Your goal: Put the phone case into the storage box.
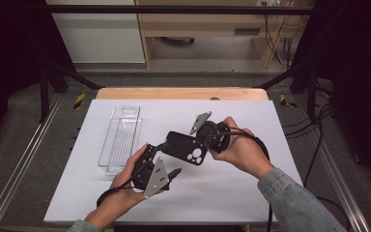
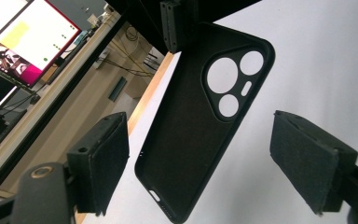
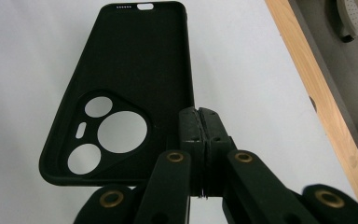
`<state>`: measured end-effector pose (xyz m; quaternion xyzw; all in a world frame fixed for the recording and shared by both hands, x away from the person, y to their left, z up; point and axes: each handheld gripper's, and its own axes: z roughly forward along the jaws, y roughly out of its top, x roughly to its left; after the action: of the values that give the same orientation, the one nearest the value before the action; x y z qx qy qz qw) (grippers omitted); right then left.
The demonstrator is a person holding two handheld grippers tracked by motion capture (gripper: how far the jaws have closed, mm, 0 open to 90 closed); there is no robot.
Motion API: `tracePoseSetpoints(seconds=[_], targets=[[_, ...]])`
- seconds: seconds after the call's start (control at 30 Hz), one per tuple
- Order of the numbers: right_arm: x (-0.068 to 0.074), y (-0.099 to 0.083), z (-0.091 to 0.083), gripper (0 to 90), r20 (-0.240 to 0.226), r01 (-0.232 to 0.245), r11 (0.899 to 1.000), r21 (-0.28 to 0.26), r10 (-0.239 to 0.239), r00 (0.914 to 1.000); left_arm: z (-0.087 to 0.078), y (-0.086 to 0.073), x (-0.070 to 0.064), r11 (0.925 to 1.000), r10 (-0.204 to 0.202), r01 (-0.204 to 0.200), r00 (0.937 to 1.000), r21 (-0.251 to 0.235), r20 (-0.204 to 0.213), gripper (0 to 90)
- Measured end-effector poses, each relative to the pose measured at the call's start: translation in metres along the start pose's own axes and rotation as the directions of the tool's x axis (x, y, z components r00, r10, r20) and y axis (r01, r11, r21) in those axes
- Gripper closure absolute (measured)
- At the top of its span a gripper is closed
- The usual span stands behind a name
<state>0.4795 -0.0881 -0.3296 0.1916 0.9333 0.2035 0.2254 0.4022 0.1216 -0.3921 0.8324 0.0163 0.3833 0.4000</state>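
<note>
1. Overhead, a black phone case (image 1: 186, 147) is held above the white surface (image 1: 251, 193), near its middle, between the two hands.
2. Right tongs (image 1: 207, 140): clenched on the case. From the right gripper view the two jaws are pressed flat together over the case's long side edge, beside the camera cut-outs; the case (image 3: 130, 79) stretches away from the jaws, hollow inner side showing, its port end farthest off.
3. Left tongs (image 1: 162, 147): released. From the left gripper view the jaws stand wide apart, one pad (image 2: 100, 163) on either side of the case's (image 2: 191, 135) lower end; a gap shows on both sides, no contact.
4. Same view, top: the right tongs' closed jaws (image 2: 172, 23) come down onto the case's upper edge.
5. Case details: three round openings and one small slot in a raised triangular camera patch; small port holes along the short end.
6. Container: a clear plastic tray (image 1: 121, 140), long and narrow, lies on the surface's left part, just beyond the left hand (image 1: 123, 186). A ribbed floor shows through it; I can make out nothing inside. A small separate compartment sits at its far end; contents too faint to tell.
7. Right hand (image 1: 239, 150) wears a denim sleeve (image 1: 294, 203); a cable trails from each gripper.
</note>
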Motion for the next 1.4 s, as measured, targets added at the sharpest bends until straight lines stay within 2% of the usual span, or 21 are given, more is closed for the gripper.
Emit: tracePoseSetpoints(seconds=[0.3, 0.53, 0.67, 0.77, 0.87, 0.97, 1.0, 1.03, 1.07, 1.1, 1.13, 1.27, 1.4], targets=[[0.000, 0.001, -0.004, 89.6, 0.010, -0.001, 1.000, -0.013, 0.001, 0.9999, 0.003, 0.002, 0.001, 0.9999, -0.007, 0.007, 0.9999, -0.014, -0.007, 22.0], [-0.001, 0.001, -0.002, 89.6, 0.015, -0.006, 1.000, -0.009, 0.006, 0.9999, 0.004, 0.004, 0.002, 1.0000, 0.005, -0.005, 1.0000, -0.002, -0.002, 22.8], [0.001, 0.004, -0.002, 89.7, 0.012, 0.006, 1.000, -0.004, -0.006, 0.9999, 0.006, 0.006, 0.000, 0.9996, 0.024, -0.024, 0.9997, 0.013, 0.003, 32.4], [0.003, 0.006, -0.001, 89.7, 0.006, 0.016, 1.000, -0.001, -0.016, 0.9999, 0.009, 0.007, -0.003, 0.9985, 0.050, -0.051, 0.9981, 0.018, 0.035, 40.6], [0.004, 0.007, 0.000, 89.7, 0.006, 0.021, 1.000, -0.002, -0.021, 0.9998, 0.014, 0.009, -0.006, 0.9982, 0.058, -0.059, 0.9963, 0.014, 0.063, 47.3], [0.005, 0.009, -0.002, 89.7, 0.010, 0.020, 1.000, -0.005, -0.020, 0.9998, 0.019, 0.013, -0.010, 0.9949, 0.095, -0.098, 0.9907, 0.022, 0.097, 52.1], [0.005, 0.009, -0.002, 89.7, 0.010, 0.020, 1.000, -0.005, -0.020, 0.9998, 0.019, 0.013, -0.010, 0.9949, 0.095, -0.098, 0.9907, 0.022, 0.097, 53.8], [0.005, 0.009, -0.002, 89.6, 0.009, 0.019, 1.000, -0.005, -0.019, 0.9998, 0.020, 0.014, -0.010, 0.9927, 0.112, -0.116, 0.9887, 0.034, 0.100, 53.8], [0.005, 0.009, -0.002, 89.6, 0.008, 0.019, 1.000, -0.004, -0.019, 0.9998, 0.022, 0.015, -0.011, 0.9941, 0.103, -0.106, 0.9891, 0.023, 0.106, 55.8], [0.005, 0.009, -0.002, 89.6, 0.008, 0.020, 1.000, -0.006, -0.020, 0.9998, 0.022, 0.016, -0.010, 0.9912, 0.123, -0.128, 0.9864, 0.035, 0.108, 57.0], [0.006, 0.010, -0.002, 89.6, 0.009, 0.021, 1.000, -0.007, -0.021, 0.9997, 0.023, 0.018, -0.010, 0.9918, 0.121, -0.125, 0.9859, 0.029, 0.116, 61.2], [0.006, 0.010, -0.003, 89.6, 0.009, 0.019, 1.000, -0.013, -0.019, 0.9998, 0.025, 0.021, -0.013, 0.9881, 0.147, -0.152, 0.9794, 0.027, 0.139, 65.6], [0.007, 0.011, -0.003, 89.6, 0.007, 0.019, 1.000, -0.017, -0.018, 0.9998, 0.025, 0.023, -0.014, 0.9877, 0.148, -0.154, 0.9779, 0.027, 0.147, 71.1]])
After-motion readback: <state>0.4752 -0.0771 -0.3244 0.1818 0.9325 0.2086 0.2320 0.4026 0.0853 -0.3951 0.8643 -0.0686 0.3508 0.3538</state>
